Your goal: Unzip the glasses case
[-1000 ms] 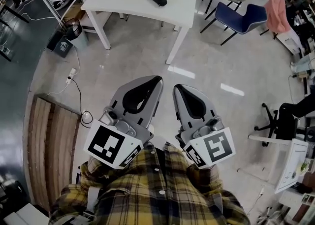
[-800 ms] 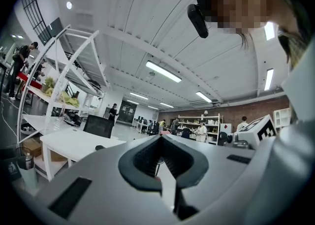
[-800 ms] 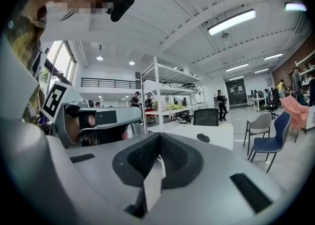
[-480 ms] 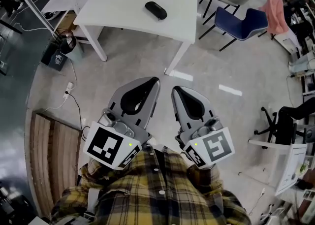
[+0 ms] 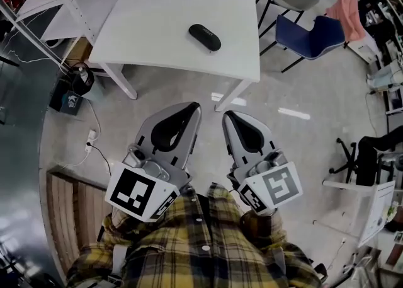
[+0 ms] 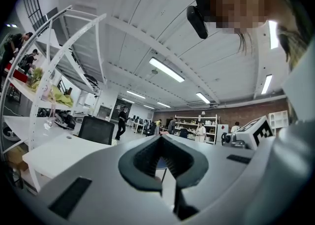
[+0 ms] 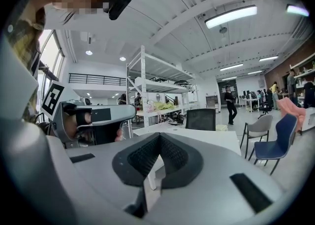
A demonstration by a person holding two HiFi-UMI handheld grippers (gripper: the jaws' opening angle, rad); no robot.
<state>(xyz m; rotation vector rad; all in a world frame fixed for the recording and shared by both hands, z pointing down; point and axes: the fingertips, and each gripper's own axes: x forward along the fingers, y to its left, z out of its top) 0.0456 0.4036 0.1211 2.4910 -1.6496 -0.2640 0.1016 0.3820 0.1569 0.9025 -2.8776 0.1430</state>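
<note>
White table [image 5: 157,28] and black glasses case [image 5: 204,36] now sit nearer.

No writing, label, brand or number can be read anywhere.

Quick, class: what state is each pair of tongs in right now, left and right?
Left tongs: closed, holding nothing.
Right tongs: closed, holding nothing.

Closed black glasses case [image 5: 204,36] on table [image 5: 151,34]
</note>
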